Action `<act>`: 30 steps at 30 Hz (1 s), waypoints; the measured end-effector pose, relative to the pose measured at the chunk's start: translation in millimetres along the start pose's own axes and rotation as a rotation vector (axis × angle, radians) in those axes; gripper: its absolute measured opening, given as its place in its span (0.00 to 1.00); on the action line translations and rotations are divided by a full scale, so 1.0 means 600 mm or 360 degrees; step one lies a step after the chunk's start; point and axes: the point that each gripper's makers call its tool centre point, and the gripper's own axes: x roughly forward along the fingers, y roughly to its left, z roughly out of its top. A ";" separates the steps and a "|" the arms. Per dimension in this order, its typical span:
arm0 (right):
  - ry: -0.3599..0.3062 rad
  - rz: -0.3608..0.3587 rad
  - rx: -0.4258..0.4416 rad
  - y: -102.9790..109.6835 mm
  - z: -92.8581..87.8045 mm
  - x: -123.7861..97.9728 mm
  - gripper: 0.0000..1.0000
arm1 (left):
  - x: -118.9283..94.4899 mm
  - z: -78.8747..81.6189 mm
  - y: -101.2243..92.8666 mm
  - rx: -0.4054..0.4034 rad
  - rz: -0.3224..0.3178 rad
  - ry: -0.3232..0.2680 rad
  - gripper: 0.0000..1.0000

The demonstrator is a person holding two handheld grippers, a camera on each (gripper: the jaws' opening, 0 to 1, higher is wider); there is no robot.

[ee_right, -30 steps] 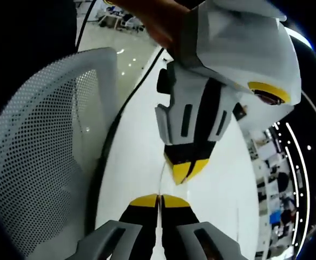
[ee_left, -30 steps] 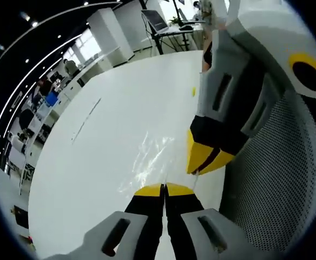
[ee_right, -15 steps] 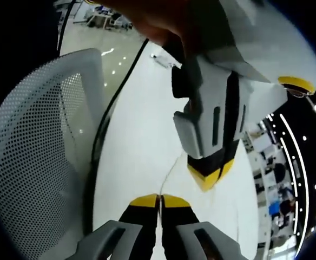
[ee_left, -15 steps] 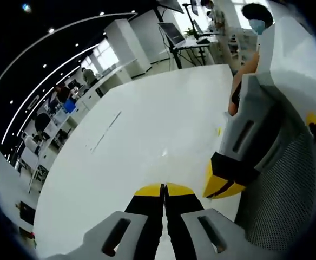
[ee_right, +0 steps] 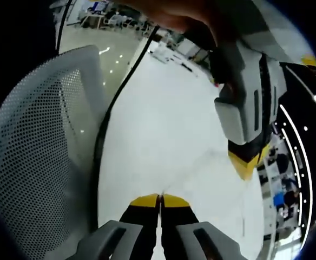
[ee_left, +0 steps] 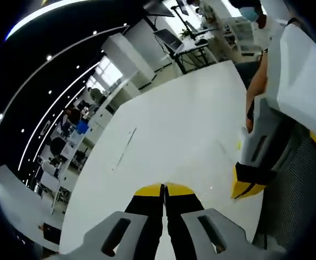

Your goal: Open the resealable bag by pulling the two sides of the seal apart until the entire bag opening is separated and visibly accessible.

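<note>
Resealable clear plastic bag [ee_right: 193, 161] barely traceable: just faint creases and a thin glinting line over the round white tabletop [ee_left: 174, 124], running in the right gripper view from the right gripper [ee_right: 159, 198] at the near edge up and rightward toward the left gripper [ee_right: 244, 165], so lying somewhere between the two tools. Too transparent to say where its seal sits, or whether any film is caught in either tool. Right gripper clenched, yellow-tipped black jaws pressed flat together with no gap. Left gripper [ee_left: 164, 189] likewise clenched in the left gripper view, yellow tips meeting along a thin seam at the near side of the table. Seen there to the right, the right gripper [ee_left: 247, 187] hanging tip-down over the table's right edge, its yellow tips together, well apart from the left gripper's. Above the grey body of the left gripper in the right gripper view, a hand [ee_right: 179, 13] wrapped around it. White perforated mesh chair back [ee_right: 36, 157] on the left of that view, just beside the table edge, with a black cable [ee_right: 114, 103] trailing along the rim. Far across the table, an open laptop on a black-framed desk [ee_left: 171, 40], and rows of office workstations beyond.
</note>
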 end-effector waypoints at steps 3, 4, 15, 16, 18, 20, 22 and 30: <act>-0.0017 0.0005 0.0055 -0.005 -0.001 -0.003 0.00 | -0.001 0.008 0.010 0.0015 0.0025 -0.0021 0.00; -0.0017 0.0004 0.0064 -0.007 -0.001 -0.004 0.00 | -0.001 0.009 0.011 0.0017 0.0029 -0.0024 0.00; -0.0054 -0.0011 0.0099 -0.014 0.005 -0.010 0.00 | -0.006 0.017 0.029 0.0002 0.0080 -0.0036 0.00; -0.0054 -0.0012 0.0093 -0.014 0.005 -0.011 0.00 | -0.006 0.017 0.029 0.0003 0.0082 -0.0033 0.00; -0.0049 -0.0017 0.0074 -0.015 0.004 -0.012 0.00 | -0.006 0.016 0.029 0.0003 0.0084 -0.0028 0.00; -0.0046 -0.0034 0.0060 -0.020 0.001 -0.015 0.00 | -0.007 0.017 0.030 0.0011 0.0090 -0.0031 0.00; -0.0049 -0.0054 0.0060 -0.026 0.000 -0.018 0.00 | -0.008 0.017 0.032 0.0016 0.0099 -0.0030 0.00; -0.0130 -0.0168 0.0256 -0.053 -0.003 -0.033 0.00 | -0.006 0.008 0.020 0.0014 0.0056 0.0006 0.00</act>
